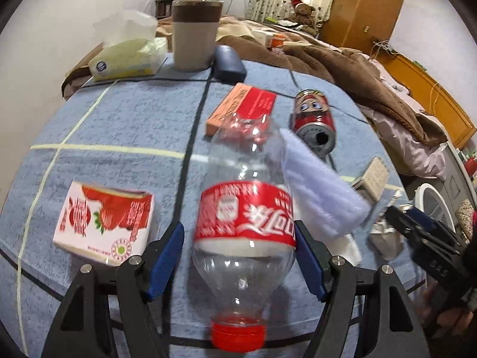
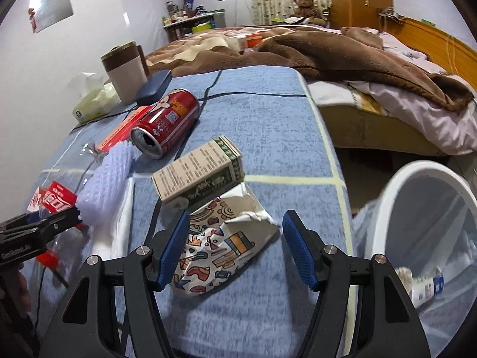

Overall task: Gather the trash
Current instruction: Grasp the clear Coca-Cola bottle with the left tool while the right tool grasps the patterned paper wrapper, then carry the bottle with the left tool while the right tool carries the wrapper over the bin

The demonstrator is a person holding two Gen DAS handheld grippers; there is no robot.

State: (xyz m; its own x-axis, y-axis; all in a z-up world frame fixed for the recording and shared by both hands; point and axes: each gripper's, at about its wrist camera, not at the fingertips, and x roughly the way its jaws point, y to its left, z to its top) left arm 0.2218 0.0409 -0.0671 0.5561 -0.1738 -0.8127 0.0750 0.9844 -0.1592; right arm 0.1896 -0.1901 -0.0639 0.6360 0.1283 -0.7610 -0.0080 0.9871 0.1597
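Two pieces of trash sit between the open fingers. In the left wrist view a carton [image 1: 104, 223] printed with strawberries lies flat at the left of the blue worktop [image 1: 125, 125]. The left gripper [image 1: 238, 256] straddles a clear, empty bottle [image 1: 244, 223] with a red label and cap. The bottle's long axis runs away from the camera, cap nearest, and a pale foam sleeve [image 1: 319, 191] covers part of its far right side. The fingers stand wide; whether the pads touch it is unclear. In the right wrist view a red can [image 2: 165, 122] lies with its mouth toward the camera. A box [image 2: 198, 170] hides the top of a crumpled patterned wrapper [image 2: 217, 253], which lies between the spread fingers of the right gripper [image 2: 235, 247], untouched. The bin [image 2: 423, 238] is cut off at the right.
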